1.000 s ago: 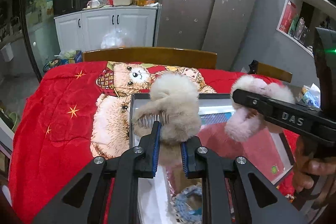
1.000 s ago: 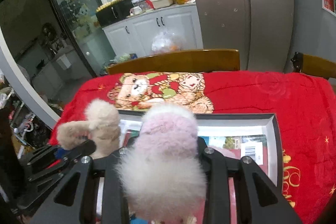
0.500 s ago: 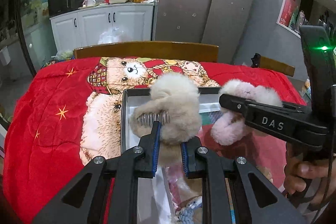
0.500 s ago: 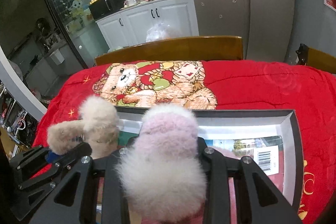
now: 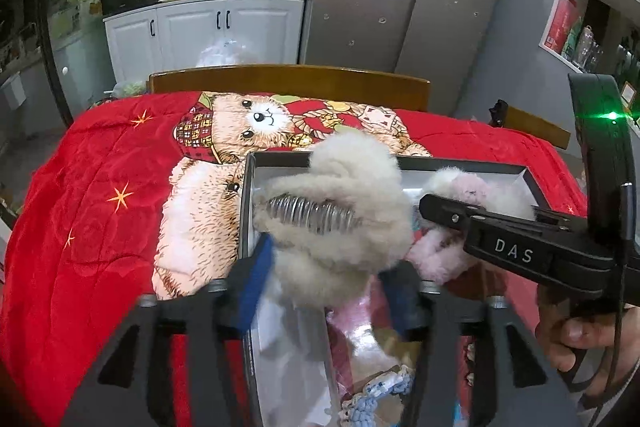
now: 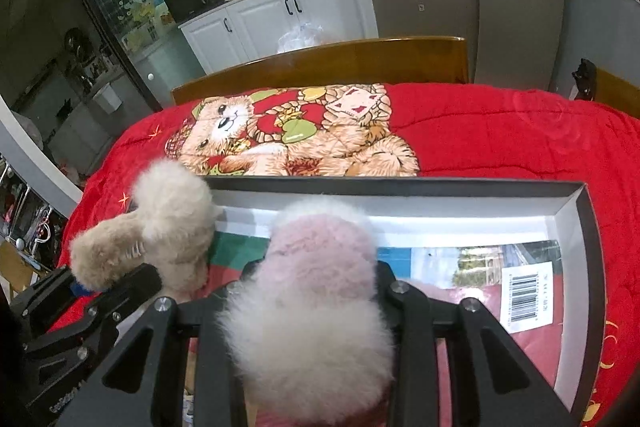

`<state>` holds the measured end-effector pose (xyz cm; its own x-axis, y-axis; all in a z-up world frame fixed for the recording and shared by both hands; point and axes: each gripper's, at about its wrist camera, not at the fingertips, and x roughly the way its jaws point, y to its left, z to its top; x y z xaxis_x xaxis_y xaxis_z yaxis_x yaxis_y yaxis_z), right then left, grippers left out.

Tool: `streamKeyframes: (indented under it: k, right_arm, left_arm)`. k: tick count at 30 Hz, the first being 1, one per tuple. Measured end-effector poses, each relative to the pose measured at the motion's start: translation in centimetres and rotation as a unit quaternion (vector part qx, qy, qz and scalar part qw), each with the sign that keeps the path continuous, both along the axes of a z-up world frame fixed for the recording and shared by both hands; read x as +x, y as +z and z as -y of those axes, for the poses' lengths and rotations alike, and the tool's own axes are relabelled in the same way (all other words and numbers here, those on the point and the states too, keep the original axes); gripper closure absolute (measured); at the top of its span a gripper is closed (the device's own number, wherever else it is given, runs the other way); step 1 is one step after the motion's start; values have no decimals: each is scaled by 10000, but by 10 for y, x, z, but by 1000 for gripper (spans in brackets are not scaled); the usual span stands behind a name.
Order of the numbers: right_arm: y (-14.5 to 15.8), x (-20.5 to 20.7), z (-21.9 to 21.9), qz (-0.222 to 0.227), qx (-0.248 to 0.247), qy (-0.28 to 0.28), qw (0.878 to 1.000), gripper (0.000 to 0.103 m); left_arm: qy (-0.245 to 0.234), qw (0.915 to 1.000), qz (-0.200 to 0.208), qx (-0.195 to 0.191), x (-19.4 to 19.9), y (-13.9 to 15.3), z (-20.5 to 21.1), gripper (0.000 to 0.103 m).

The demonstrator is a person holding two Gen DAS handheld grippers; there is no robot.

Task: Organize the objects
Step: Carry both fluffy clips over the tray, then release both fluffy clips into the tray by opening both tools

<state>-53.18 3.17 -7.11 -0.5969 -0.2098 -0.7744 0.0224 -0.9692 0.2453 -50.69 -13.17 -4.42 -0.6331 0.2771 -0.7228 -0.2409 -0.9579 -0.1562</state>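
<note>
The left gripper (image 5: 326,279) has its jaws opening; the beige fluffy hair clip (image 5: 340,223) sits between the blue pads (image 5: 256,279), which no longer press on it. The clip hangs over the left wall of the grey box (image 5: 245,211), near its far-left corner. The right gripper (image 6: 316,303) pinches the pink fluffy hair clip (image 6: 316,291) above the middle of the box (image 6: 400,187); its jaws are opening slightly, but the pads remain on the fur.

Risks:
1. The beige clip straddles the left wall. On release it may tip outward onto the red quilt (image 5: 92,211) instead of dropping inside.
2. Long fur may snag on a pad and drag the clip as the gripper withdraws.
3. Its metal spring (image 5: 312,215) could catch the wall edge.
4. The 2 grippers work close together; the right gripper's finger (image 5: 500,227) lies just beside the beige clip, so a collision is possible.

Surroundings: the box floor already carries a printed packet with a barcode (image 6: 524,291) toward the right wall, and a blue crocheted item (image 5: 380,387) at the near end. Both limit free landing space. A wooden chair back (image 6: 328,63) stands beyond the quilt's far edge, clear of the work.
</note>
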Motion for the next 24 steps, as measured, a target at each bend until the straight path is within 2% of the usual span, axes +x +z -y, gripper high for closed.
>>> streamKeyframes:
  k: [1, 3, 5, 7, 9, 12, 19, 21, 24]
  right_arm:
    - [1, 1, 0, 24, 7, 13, 10000, 69]
    - [6, 3, 1, 54, 10, 33, 10000, 69]
    - [13, 7, -1, 74, 9, 89, 9999, 65]
    - [25, 13, -3, -7, -7, 115, 9999, 56]
    - [41, 22, -4, -196, 18, 107, 9997, 42]
    - [66, 35, -7, -455, 71, 104, 9989, 29]
    - [130, 82, -17, -1038, 162, -64, 9944, 23]
    - [144, 96, -19, -1169, 140, -103, 9930, 15]
    - [169, 124, -21, -1430, 109, -114, 9896, 13]
  left_arm:
    - [-34, 10000, -25, 61, 1, 2, 0, 33]
    - [-45, 9998, -89, 167, 6, 9, 2, 17]
    - [18, 9996, -249, 112, 14, 19, 3, 7]
    - [34, 9992, -366, 138, 22, 30, 5, 7]
    - [50, 9986, -448, 279, 30, 44, 10, 1]
    - [120, 9971, -553, 502, 40, 65, 19, 0]
    - [147, 9937, -938, 597, 73, 116, 34, 0]
    - [108, 9924, -1090, 568, 90, 132, 37, 0]
    - [37, 9902, -1311, 486, 116, 154, 38, 0]
